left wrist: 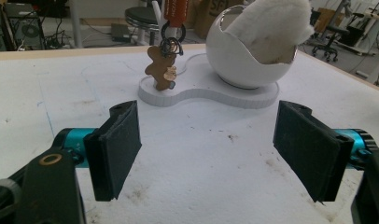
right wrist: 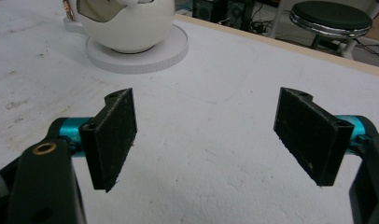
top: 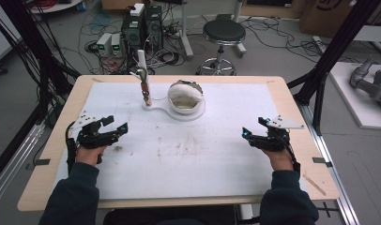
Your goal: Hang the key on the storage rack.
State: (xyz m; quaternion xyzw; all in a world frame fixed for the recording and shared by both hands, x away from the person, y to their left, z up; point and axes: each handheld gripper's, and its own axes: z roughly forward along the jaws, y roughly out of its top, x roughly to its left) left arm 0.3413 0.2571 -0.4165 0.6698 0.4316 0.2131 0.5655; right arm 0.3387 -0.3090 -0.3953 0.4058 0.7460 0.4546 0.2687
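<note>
On the white padded mat (top: 202,154) covering the wooden table (top: 52,154), the left gripper (top: 117,124) rests near the left edge, its jaws spread wide with nothing between them. The right gripper (top: 254,127) rests near the opposite edge, jaws equally wide and empty. Each is held by a hand in a dark sleeve.

Farther out, well apart from both grippers and toward the far side of the mat, sits a white figure-eight-shaped stand (top: 158,107). On its larger lobe is a round white egg-shaped bowl (top: 186,99) with a jagged open front, stuffed with fluffy white material (left wrist: 271,28). On the smaller lobe, to the left of the bowl, a thin post holds a hanging keychain.

The left gripper view, looking between its own black padded fingers (left wrist: 117,149), shows detail the high view blurs: a small brown bear-shaped charm (left wrist: 160,69) dangling on metal rings from an orange strap (left wrist: 175,11), hanging just above the stand's smaller lobe. The right gripper view sees the bowl (right wrist: 127,25) from its other side, with a black round stool (right wrist: 331,17) beyond the table edge. The high view adds cables and computer boxes on the floor behind the table.
</note>
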